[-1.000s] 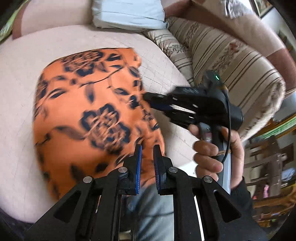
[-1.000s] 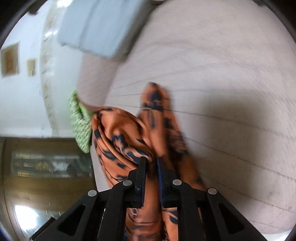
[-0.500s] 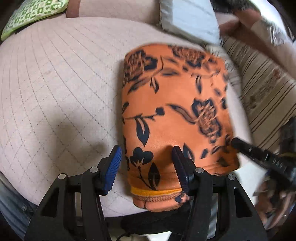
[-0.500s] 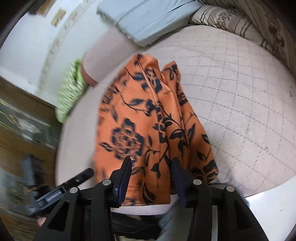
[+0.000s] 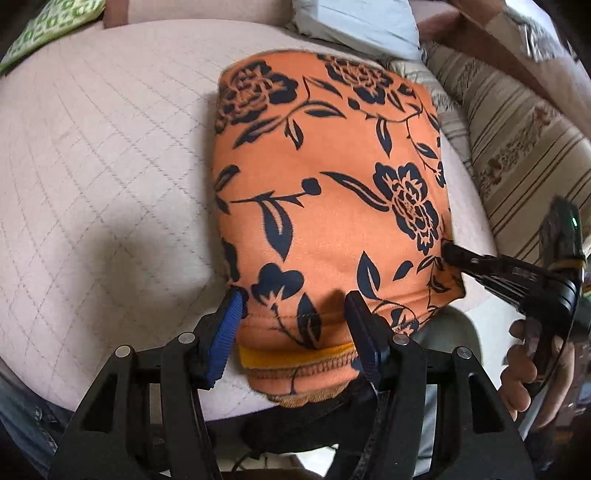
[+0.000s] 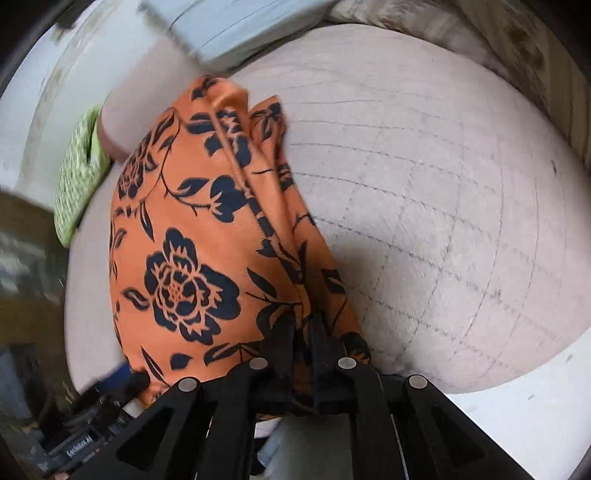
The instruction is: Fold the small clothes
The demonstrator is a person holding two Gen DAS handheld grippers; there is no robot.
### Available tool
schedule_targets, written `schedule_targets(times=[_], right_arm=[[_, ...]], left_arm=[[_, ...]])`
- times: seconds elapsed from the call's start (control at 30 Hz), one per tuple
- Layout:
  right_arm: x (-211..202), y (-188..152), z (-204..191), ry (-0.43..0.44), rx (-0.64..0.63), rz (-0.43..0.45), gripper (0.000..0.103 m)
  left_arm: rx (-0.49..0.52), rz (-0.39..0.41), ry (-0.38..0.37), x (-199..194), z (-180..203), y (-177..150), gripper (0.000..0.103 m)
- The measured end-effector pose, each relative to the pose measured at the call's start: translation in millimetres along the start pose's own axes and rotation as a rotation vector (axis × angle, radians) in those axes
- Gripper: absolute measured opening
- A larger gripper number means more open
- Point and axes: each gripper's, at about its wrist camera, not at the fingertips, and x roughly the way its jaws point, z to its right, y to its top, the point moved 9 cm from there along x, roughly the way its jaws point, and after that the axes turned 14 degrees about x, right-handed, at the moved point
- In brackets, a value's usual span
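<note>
A: Left wrist view: orange floral garment point(image 5: 328, 206) lies mid-frame on the quilted pink cushion point(image 5: 103, 155), already doubled into a rough rectangle, its hem and a yellow band hanging over the cushion's near edge at the bottom.

B: Left gripper point(image 5: 293, 325)?

A: Wide open, one finger either side of the near hem, nothing pinched. Blue pad on the left finger shows plainly.

B: Right gripper point(image 6: 303, 343)?

A: In its own view the fingers are nearly together with orange cloth bunched between them. Looks clamped on the garment's lower right corner. From the left view its tip meets the cloth at the right edge.

B: Step?

A: Mid-fold, I'd judge. Next call: the left closes on the near hem, then both carry that edge toward the top of the frame, keeping layers aligned. Cloth looks thin and slippy, so it may slide.

B: Surroundings?

A: Pale blue pillow point(image 5: 354, 22) at top, striped sofa arm point(image 5: 517, 140) upper right, green patterned cushion point(image 5: 48, 26) upper left. Right view blurred at the edges.
</note>
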Motion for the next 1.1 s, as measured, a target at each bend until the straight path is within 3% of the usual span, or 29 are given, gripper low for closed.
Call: schedule_targets(times=[0.07, 0.13, 0.17, 0.23, 0.27, 0.3, 0.4, 0.5, 0.6, 0.73, 0.9, 0.97, 1.03, 1.1], right_arm=[[-25, 2, -5, 0.089, 0.028, 0.042, 0.007], [-44, 4, -9, 0.130, 0.030, 0.088, 0.009], [-53, 5, -12, 0.133, 0.010, 0.115, 0.014], [-62, 7, -22, 0.169, -0.022, 0.132, 0.036], [-64, 10, -27, 0.196, -0.031, 0.143, 0.054], [-63, 13, -30, 0.201, -0.038, 0.152, 0.062], [-39, 29, -41, 0.166, -0.061, 0.095, 0.062], [-5, 46, -41, 0.147, -0.058, -0.015, 0.062], [18, 66, -34, 0.112, -0.036, -0.048, 0.062], [32, 66, -31, 0.179, 0.009, -0.165, 0.062], [37, 74, -12, 0.262, 0.160, -0.184, 0.060], [41, 74, -16, 0.256, 0.138, -0.188, 0.059], [46, 75, -21, 0.262, 0.117, -0.205, 0.044], [45, 72, -26, 0.307, 0.144, -0.244, 0.031]], left_arm=[[-0.040, 0.024, -0.014, -9, -11, 2, 0.058], [-0.088, 0.035, -0.032, -12, -23, 6, 0.058], [-0.100, 0.035, -0.029, -12, -28, 8, 0.058], [-0.126, 0.033, -0.016, -10, -39, 12, 0.058], [-0.143, 0.034, -0.016, -9, -44, 14, 0.058], [-0.163, 0.037, -0.027, -7, -47, 17, 0.058], [-0.212, 0.039, -0.071, 2, -56, 26, 0.058], [-0.251, 0.027, -0.122, 13, -60, 35, 0.058], [-0.255, 0.021, -0.124, 20, -63, 43, 0.069], [-0.285, 0.003, -0.175, 34, -66, 49, 0.070], [-0.319, 0.011, -0.202, 45, -68, 57, 0.070], [-0.304, 0.011, -0.185, 46, -64, 59, 0.060], [-0.316, 0.011, -0.177, 45, -63, 60, 0.046], [-0.340, 0.027, -0.226, 36, -65, 60, 0.035]])
